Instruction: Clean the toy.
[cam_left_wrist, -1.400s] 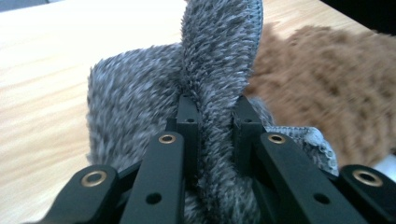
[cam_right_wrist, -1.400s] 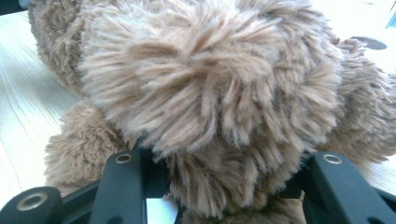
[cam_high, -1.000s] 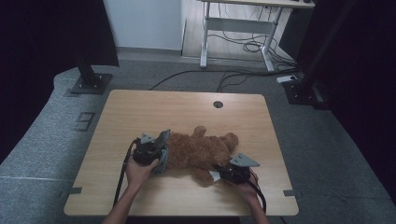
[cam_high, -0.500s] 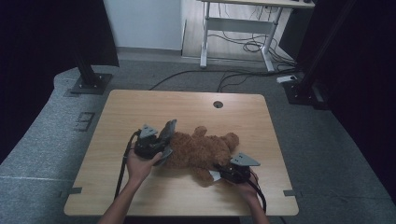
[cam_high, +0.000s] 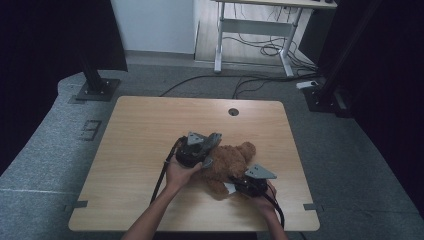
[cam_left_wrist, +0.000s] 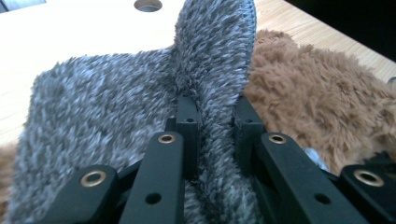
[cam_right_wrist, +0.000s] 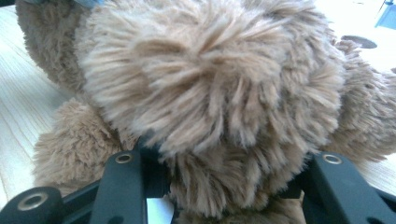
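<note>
No containers on the table. The light wooden table (cam_high: 150, 130) has rounded corners and a round cable hole (cam_high: 233, 111) near its far edge. It stands on grey carpet (cam_high: 45, 150). Behind it are a white-framed desk (cam_high: 250, 30) with loose cables (cam_high: 260, 50) on the floor under it, dark curtains on both sides, and black stand bases at far left and far right.

The brown fluffy teddy bear (cam_high: 227, 162) lies on the table, right of centre and towards the near edge, between the two grippers.

Left gripper (cam_high: 210, 142): at the bear's left side, jaws pointing right and a bit up. Jaws pinched narrow on a fold of grey fuzzy fabric (cam_left_wrist: 215, 70); the left gripper view shows the fold standing up between the two black pads, gripped tight. The rest of the grey fabric spreads out on the left in that view; brown bear fur (cam_left_wrist: 317, 98) sits just beside it on the right.

Right gripper (cam_high: 237, 182): at the bear's near-right side, hand behind it at the table's near edge. Jaws part-way open and clamped on a thick tuft of the bear (cam_right_wrist: 210, 102), fur bulging between and over them. A white tag (cam_high: 230, 188) shows at the jaws.
</note>
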